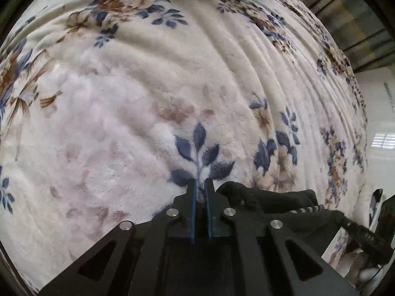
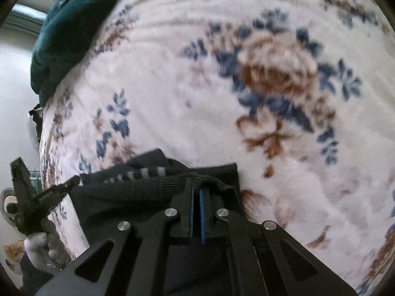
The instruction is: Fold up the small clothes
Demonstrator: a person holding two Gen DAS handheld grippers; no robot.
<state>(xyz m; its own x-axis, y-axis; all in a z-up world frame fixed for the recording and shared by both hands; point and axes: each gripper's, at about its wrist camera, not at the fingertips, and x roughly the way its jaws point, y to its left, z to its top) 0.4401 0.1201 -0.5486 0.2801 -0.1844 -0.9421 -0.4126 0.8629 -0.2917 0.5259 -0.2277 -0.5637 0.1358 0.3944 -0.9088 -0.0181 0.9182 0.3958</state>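
Left hand-held gripper (image 1: 200, 185): jaws together, with nothing visible between the pads, tips over the floral blanket (image 1: 148, 86). Right hand-held gripper (image 2: 196, 183): jaws clamped on a raised fold of the black garment (image 2: 138, 192). The garment lies on the blanket at its near edge, just right of the left gripper.

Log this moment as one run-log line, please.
surface: floral blanket | item: black garment | left gripper: shut, empty | right gripper: shut at garment's edge, grip unclear | fold: not done
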